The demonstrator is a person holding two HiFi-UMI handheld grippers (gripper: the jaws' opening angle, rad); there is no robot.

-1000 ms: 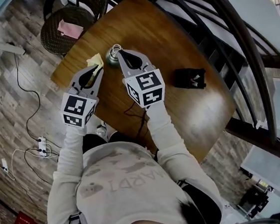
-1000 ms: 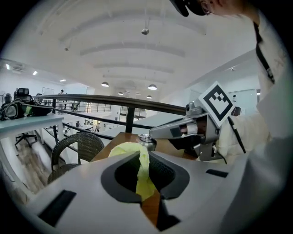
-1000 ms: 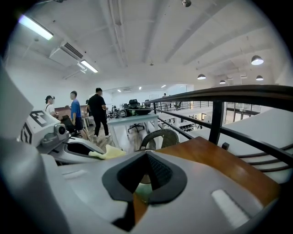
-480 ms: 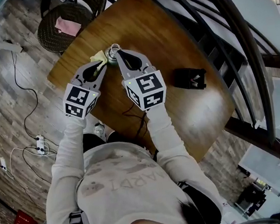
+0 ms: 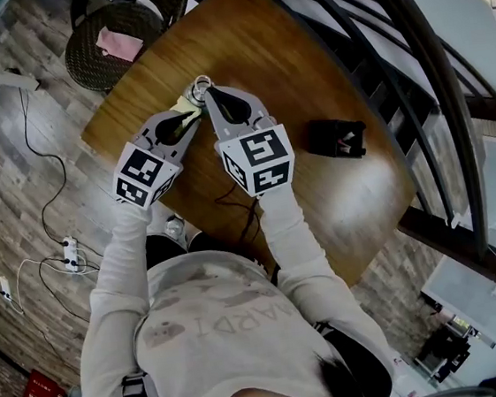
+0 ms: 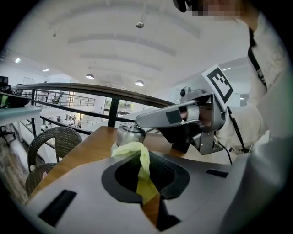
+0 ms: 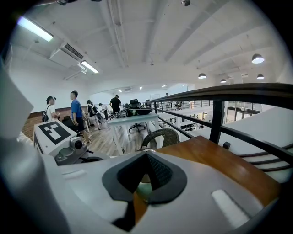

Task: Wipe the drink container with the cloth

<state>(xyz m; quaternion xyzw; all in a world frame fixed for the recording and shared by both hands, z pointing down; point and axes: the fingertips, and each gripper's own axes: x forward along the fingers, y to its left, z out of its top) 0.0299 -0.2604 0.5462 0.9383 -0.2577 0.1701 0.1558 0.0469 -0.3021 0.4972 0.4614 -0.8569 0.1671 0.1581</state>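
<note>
A small metal drink container [image 5: 200, 85] stands near the far left corner of the wooden table [image 5: 305, 71]. My right gripper [image 5: 210, 97] is shut on it; between its jaws a pale rounded piece of the container [image 7: 143, 188] shows. My left gripper [image 5: 187, 114] is shut on a yellow cloth [image 5: 186, 104], which lies right against the container's left side. In the left gripper view the cloth [image 6: 141, 161] runs up from the jaws to the container [image 6: 130, 134], with the right gripper [image 6: 183, 116] reaching over its top.
A black box [image 5: 336, 138] lies on the table to the right. A wicker chair [image 5: 106, 49] with a pink cloth [image 5: 120, 44] stands beyond the table's left edge. A dark railing [image 5: 409, 50] runs along the far side. Cables and a power strip [image 5: 72, 255] lie on the floor.
My left gripper has carried the cloth to the right and forward, from beside the container to against it. The right gripper has stayed in place.
</note>
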